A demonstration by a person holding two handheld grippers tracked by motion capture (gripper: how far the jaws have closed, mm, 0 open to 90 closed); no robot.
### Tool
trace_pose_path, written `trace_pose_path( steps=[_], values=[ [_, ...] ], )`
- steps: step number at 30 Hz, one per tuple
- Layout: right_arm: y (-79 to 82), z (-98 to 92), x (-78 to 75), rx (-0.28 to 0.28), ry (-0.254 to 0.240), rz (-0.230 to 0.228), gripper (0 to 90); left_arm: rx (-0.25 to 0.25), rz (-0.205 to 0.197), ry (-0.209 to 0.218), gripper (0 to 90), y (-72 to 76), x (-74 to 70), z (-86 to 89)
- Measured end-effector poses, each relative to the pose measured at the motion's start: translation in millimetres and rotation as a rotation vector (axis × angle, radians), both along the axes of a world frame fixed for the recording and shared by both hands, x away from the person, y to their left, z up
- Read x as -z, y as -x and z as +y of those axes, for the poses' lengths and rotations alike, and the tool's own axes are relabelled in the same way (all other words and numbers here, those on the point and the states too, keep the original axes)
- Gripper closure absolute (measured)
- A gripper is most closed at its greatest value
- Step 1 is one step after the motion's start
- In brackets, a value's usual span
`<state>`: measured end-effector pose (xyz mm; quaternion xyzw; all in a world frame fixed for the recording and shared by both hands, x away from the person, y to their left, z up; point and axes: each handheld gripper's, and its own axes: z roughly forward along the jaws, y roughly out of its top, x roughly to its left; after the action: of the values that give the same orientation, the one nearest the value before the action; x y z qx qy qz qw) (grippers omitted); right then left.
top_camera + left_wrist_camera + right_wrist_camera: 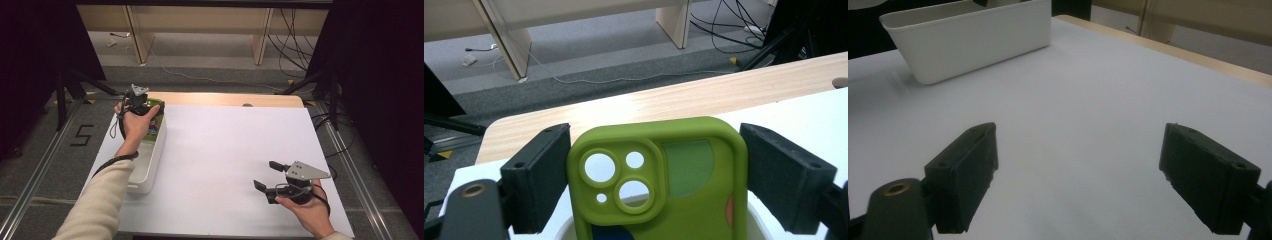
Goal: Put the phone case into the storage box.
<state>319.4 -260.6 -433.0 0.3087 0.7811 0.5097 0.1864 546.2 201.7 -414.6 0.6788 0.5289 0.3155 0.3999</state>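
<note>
Green silicone phone case [659,175] clamped upright in left gripper [654,180], over white plastic bin [150,160] at table's 9 o'clock. Judged: pickup done, placement pending. Right gripper [1078,175] apart, empty, 4 o'clock.

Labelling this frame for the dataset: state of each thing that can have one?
left tool: jaws closed on the green phone case, over the bin
right tool: open, nothing between the jaws, above the white sheet
green phone case: upright, held, lower end in the bin
white bin: upright on the white sheet, case in it; other contents unclear
</note>
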Motion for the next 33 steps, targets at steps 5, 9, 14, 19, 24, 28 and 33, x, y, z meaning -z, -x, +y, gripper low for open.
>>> trace_pose_path(
  steps=[5,9,14,19,24,28,33],
  values=[
    [0.0,0.2,0.0,-0.001,0.001,-0.001,16.6,0.003,0.006,0.006,15.2,0.3,1.4,0.5],
    [-0.1,0.2,0.1,-0.001,0.001,-0.001,16.6,0.001,0.009,0.007,15.2,0.3,1.9,0.6],
    [0.0,0.2,0.1,-0.001,0.001,-0.001,16.6,0.002,0.012,0.008,15.1,0.5,2.7,0.7],
    [0.0,0.4,0.2,-0.002,0.000,-0.001,16.6,0.002,0.013,0.003,15.1,1.2,4.2,0.7],
    [0.0,0.4,0.2,-0.002,0.000,-0.001,16.6,0.005,0.017,0.006,15.0,1.9,4.8,1.2],
    [0.1,0.5,0.2,-0.001,0.004,0.002,16.6,0.003,0.019,0.008,14.9,2.9,5.0,1.3],
    [-0.2,0.7,0.6,-0.002,0.002,0.003,16.6,0.006,0.024,0.007,14.9,4.0,6.9,1.6]
  ],
)
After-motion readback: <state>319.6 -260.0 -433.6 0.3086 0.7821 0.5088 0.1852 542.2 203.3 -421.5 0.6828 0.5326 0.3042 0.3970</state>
